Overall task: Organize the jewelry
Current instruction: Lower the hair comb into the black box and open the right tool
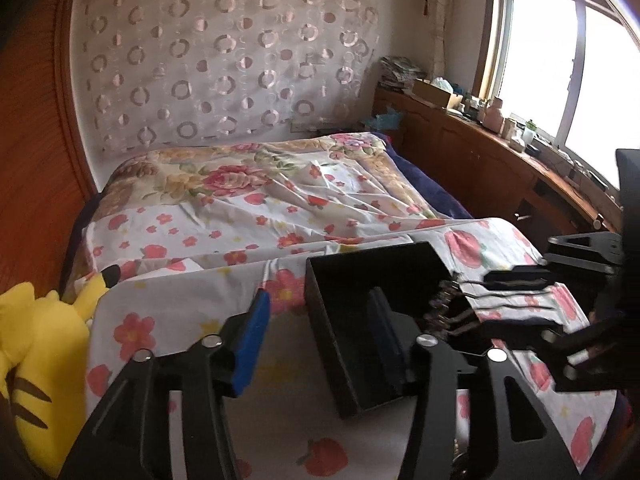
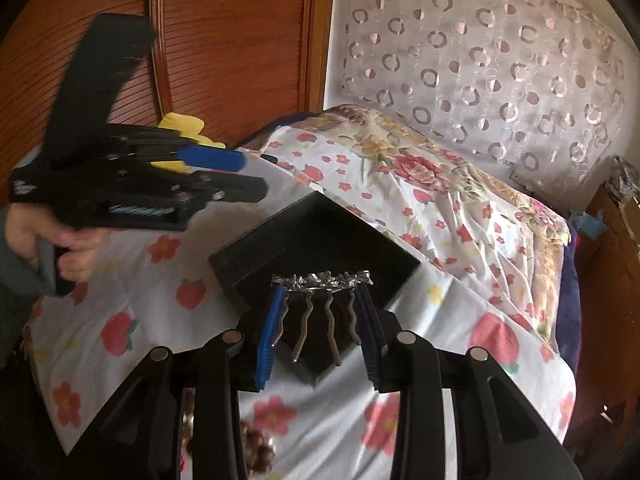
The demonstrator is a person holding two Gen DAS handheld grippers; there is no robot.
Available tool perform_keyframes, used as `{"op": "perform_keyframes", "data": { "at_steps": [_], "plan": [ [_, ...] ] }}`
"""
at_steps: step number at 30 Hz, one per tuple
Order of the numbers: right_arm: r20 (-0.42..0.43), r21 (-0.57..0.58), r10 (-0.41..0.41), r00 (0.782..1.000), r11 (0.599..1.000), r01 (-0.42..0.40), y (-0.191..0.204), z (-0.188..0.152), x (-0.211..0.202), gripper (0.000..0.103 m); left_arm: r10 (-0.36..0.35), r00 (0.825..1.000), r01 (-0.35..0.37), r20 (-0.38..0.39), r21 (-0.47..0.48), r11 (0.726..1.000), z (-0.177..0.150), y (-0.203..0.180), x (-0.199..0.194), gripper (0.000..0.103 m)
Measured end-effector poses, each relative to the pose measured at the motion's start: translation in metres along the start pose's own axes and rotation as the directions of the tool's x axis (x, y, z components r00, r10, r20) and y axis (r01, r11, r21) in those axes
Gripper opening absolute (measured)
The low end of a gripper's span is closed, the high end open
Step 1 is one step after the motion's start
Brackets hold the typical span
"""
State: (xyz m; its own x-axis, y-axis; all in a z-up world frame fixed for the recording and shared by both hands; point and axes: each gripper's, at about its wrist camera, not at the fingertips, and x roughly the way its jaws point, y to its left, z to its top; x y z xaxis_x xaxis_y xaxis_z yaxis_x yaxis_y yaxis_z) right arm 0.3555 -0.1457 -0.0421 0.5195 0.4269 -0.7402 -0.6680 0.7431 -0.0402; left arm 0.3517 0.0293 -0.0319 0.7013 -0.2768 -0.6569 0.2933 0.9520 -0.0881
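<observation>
A black open box (image 1: 334,344) lies on the floral sheet. My left gripper (image 1: 318,300) stands open astride the box's left wall: one blue pad (image 1: 252,340) is outside and the other finger is inside, neither pressing on the wall. My right gripper (image 2: 320,298) is shut on a silver hair comb (image 2: 322,280) with wavy prongs, holding it by its outer prongs just above the near corner of the box (image 2: 320,236). In the left wrist view the right gripper (image 1: 480,296) and comb (image 1: 448,304) come in from the right. A hand (image 2: 48,232) holds the left gripper (image 2: 240,172).
A yellow plush toy (image 1: 36,344) lies at the sheet's left edge. Brown beads (image 2: 256,448) lie under my right gripper. The bed (image 1: 280,184) stretches behind the box. A wooden cabinet (image 1: 480,160) with bottles runs under the window on the right.
</observation>
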Motion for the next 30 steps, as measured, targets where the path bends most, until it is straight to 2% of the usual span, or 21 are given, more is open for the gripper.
{"op": "perform_keyframes", "data": {
  "at_steps": [4, 8, 10, 16, 24, 30],
  "plan": [
    [0.003, 0.025, 0.010, 1.000, 1.000, -0.010, -0.002, 0.005, 0.013, 0.039, 0.008, 1.000, -0.008, 0.009, -0.008, 1.000, -0.010, 0.004, -0.007, 0.065],
    [0.004, 0.043, -0.006, 1.000, 0.999, 0.006, -0.004, 0.005, 0.020, 0.040, 0.015, 1.000, -0.015, 0.005, -0.005, 1.000, -0.022, 0.002, -0.014, 0.066],
    [0.015, 0.054, 0.006, 1.000, 0.999, -0.007, -0.005, 0.003, 0.017, 0.046, 0.014, 1.000, -0.014, -0.002, -0.005, 1.000, -0.028, 0.001, -0.018, 0.066],
    [0.067, 0.083, 0.007, 0.998, 0.996, -0.013, -0.001, -0.012, -0.013, 0.046, 0.007, 1.000, -0.007, -0.009, 0.002, 1.000, -0.055, -0.007, -0.039, 0.067],
    [0.094, 0.133, 0.012, 0.996, 0.991, -0.024, 0.002, -0.034, -0.047, 0.049, 0.004, 1.000, -0.004, -0.021, 0.007, 1.000, -0.085, -0.023, -0.059, 0.067],
    [0.057, 0.105, 0.063, 0.996, 0.992, -0.069, 0.032, -0.072, -0.062, 0.047, -0.007, 0.999, 0.008, -0.032, 0.029, 1.000, -0.110, -0.042, -0.071, 0.067]
  ]
}}
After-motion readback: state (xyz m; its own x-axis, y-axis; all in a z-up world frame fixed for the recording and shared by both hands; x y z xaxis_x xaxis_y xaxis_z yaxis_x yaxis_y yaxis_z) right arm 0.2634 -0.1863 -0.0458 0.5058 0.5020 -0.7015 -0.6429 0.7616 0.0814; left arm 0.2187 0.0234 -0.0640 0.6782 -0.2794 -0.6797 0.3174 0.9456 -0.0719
